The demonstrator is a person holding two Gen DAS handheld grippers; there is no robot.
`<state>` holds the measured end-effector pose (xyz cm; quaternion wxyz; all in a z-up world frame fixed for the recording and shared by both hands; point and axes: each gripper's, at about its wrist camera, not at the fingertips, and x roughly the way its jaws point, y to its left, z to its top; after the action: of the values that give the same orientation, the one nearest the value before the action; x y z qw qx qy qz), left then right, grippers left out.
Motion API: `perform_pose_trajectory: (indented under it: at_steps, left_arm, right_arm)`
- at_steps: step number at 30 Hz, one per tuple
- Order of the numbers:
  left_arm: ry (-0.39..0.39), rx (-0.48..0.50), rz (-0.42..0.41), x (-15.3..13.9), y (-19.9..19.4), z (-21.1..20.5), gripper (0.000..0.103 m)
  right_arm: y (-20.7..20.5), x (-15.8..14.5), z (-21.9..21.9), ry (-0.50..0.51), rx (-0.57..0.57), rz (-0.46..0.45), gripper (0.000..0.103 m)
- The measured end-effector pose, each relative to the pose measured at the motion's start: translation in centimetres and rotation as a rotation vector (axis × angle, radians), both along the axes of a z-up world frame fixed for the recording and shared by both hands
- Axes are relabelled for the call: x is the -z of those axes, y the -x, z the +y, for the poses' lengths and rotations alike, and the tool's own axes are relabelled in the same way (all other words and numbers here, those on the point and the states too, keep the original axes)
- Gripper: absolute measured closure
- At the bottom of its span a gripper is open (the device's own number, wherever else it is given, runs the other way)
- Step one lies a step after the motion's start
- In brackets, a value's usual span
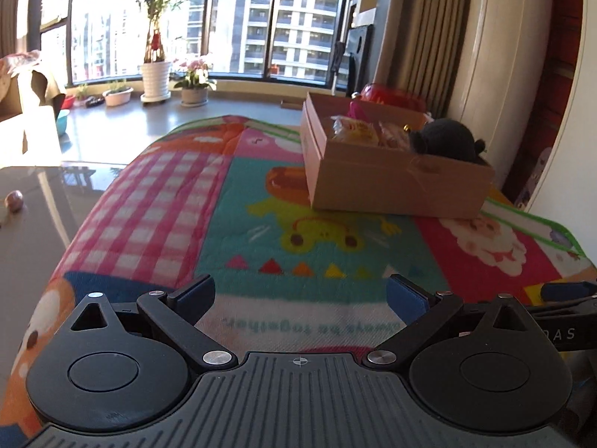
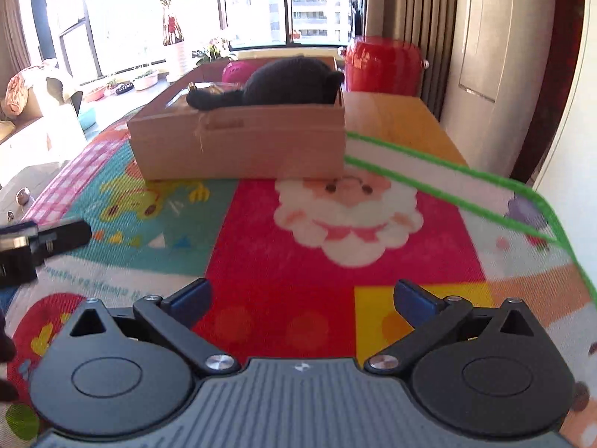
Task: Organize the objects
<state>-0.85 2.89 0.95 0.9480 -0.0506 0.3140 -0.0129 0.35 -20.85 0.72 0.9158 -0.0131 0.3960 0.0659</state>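
The black plush toy (image 2: 283, 84) is already laid in the cardboard box (image 2: 238, 145) near the table's far edge, so the left gripper (image 1: 300, 295) and right gripper (image 2: 302, 295) are kept with jaws spread and empty above the cartoon mat (image 2: 335, 246).

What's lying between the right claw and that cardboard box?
Only bare blanket separates the right gripper from the cardboard box, as the right wrist view shows.

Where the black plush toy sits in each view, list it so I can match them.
Left wrist: black plush toy upper right, at the near right end of the cardboard box.
Right wrist: upper centre, in the box's right half.
Shared landmark: the red container behind the box.
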Motion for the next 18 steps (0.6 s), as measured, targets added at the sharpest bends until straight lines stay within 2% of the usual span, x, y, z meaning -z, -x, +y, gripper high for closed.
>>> perform_pose_trajectory:
  at_steps: [2, 8, 18]
  left_arm:
    - [-0.032, -0.022, -0.009, 0.4, 0.1, -0.3, 0.002]
    - [-0.131, -0.020, 0.036, 1.2, -0.4, -1.7, 0.002]
    - [-0.128, -0.035, 0.043, 1.3, -0.6, -2.2, 0.001]
  right_arm:
    - [0.4, 0.1, 0.3, 0.033, -0.018, -0.030, 0.000]
    - [0.5, 0.8, -0.5, -0.006, 0.001, -0.095, 0.000]
    - [0.5, 0.9, -0.1, 0.004, 0.012, -0.125, 0.000]
